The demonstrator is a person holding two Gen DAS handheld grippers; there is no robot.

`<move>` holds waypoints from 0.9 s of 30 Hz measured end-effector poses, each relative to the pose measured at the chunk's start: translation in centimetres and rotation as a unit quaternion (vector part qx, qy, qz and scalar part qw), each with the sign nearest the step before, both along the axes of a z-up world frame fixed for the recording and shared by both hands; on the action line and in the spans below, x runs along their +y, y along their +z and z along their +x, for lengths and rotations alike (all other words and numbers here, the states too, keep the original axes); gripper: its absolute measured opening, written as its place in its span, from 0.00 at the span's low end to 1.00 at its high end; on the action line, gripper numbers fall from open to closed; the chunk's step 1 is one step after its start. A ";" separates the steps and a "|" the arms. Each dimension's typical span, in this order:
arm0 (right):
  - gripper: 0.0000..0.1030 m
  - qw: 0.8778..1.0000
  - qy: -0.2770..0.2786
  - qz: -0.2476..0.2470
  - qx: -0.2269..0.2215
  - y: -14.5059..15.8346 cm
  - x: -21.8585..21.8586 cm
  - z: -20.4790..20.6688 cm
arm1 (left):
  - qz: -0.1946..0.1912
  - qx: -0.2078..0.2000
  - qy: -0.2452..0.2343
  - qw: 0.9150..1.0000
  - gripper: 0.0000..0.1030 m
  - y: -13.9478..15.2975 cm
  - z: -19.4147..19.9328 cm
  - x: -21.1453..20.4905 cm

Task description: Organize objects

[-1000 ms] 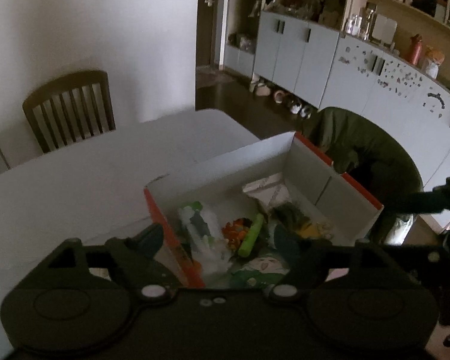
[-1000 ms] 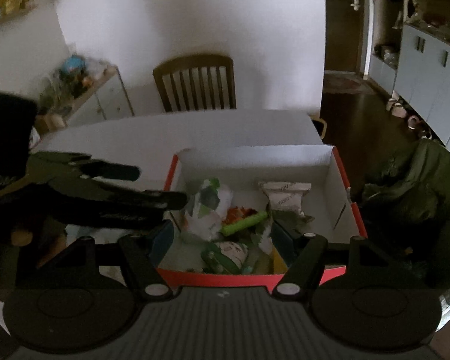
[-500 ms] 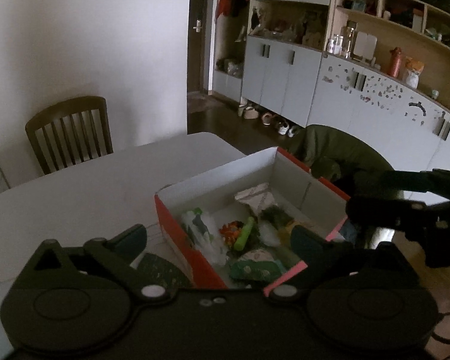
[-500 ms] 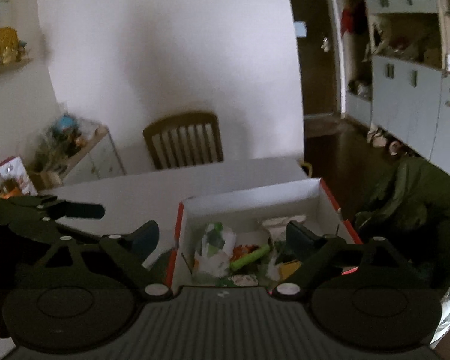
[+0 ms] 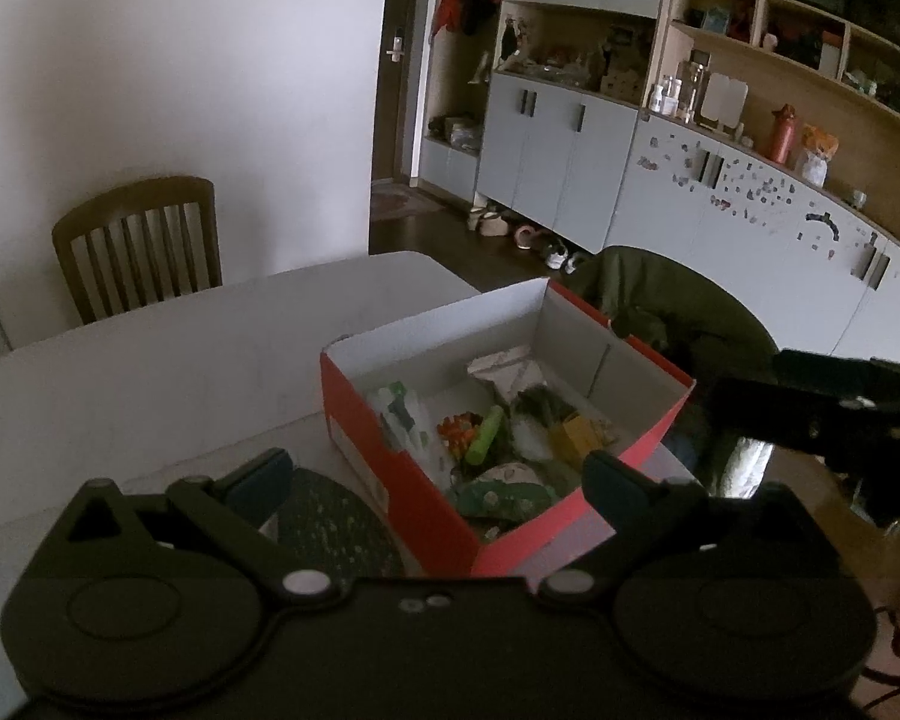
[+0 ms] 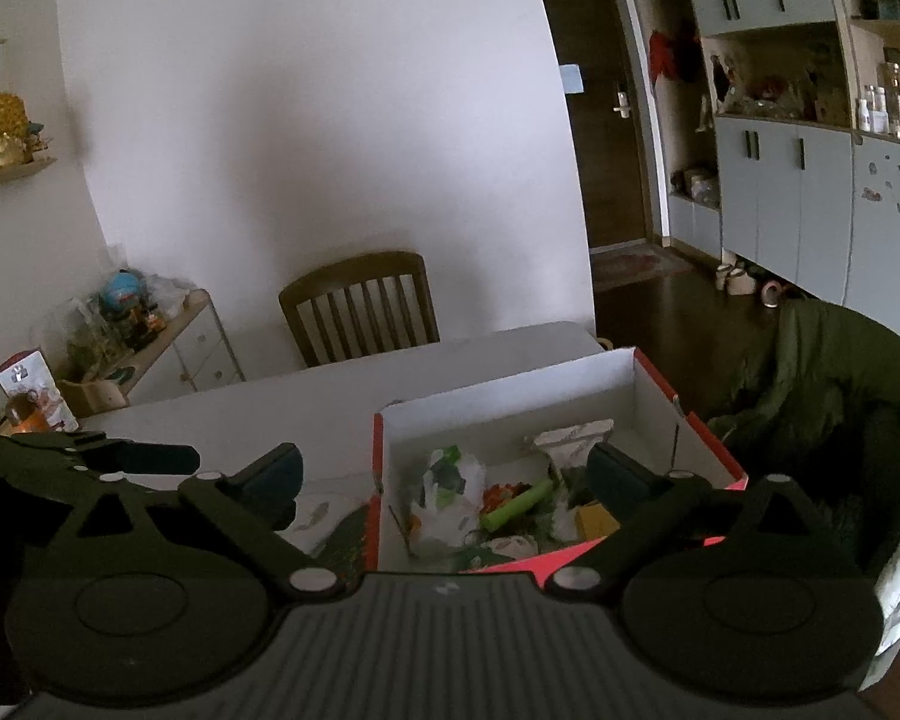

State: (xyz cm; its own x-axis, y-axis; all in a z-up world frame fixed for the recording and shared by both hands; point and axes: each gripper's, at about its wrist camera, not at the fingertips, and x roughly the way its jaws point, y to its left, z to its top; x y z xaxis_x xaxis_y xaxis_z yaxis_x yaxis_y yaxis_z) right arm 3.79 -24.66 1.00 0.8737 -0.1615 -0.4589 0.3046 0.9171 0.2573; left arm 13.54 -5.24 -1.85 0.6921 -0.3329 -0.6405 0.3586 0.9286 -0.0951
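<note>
A red cardboard box [image 5: 402, 483] with white inner walls [image 6: 510, 402] stands on the white table [image 5: 150, 372]. Inside lie a green stick [image 5: 486, 435], a white-and-green bag [image 6: 450, 480], a white packet [image 5: 507, 369], a yellow piece [image 5: 576, 435] and a round green packet [image 5: 498, 495]. My left gripper [image 5: 435, 477] is open, drawn back from the box's near corner, with nothing gripped. My right gripper [image 6: 447, 471] has its jaws opening, with no object held between them. It hovers short of the box's near wall.
A dark patterned mat [image 5: 330, 528] lies on the table left of the box. A wooden chair [image 6: 360, 306] stands behind the table. A green jacket [image 6: 822, 384] hangs over a seat on the right. Grey cabinets [image 5: 750, 228] line the far wall.
Both grippers have drawn back from inside the box and risen slightly. Their jaws have spread wider. The items stay in the box.
</note>
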 end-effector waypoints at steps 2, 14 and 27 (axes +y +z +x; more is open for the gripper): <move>0.99 1.000 -0.004 -0.004 0.007 -0.2 0.4 0.0 | -0.008 0.004 -0.001 1.000 0.99 -0.2 -0.1 0.4; 0.99 1.000 -0.018 0.003 0.026 -1.0 2.1 0.0 | -0.019 0.016 -0.009 1.000 0.99 -1.2 -0.5 1.1; 0.99 0.998 -0.050 -0.004 0.028 -0.8 2.6 -0.2 | -0.024 0.005 -0.022 0.999 0.99 -1.4 -0.6 1.4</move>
State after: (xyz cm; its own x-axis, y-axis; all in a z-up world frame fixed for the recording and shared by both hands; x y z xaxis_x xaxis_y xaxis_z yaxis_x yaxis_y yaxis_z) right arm 3.55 -22.04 0.18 0.8262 -0.2496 -0.5051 0.4079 0.8834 0.2307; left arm 12.92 -3.86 -3.24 0.6692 -0.3931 -0.6306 0.3978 0.9063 -0.1428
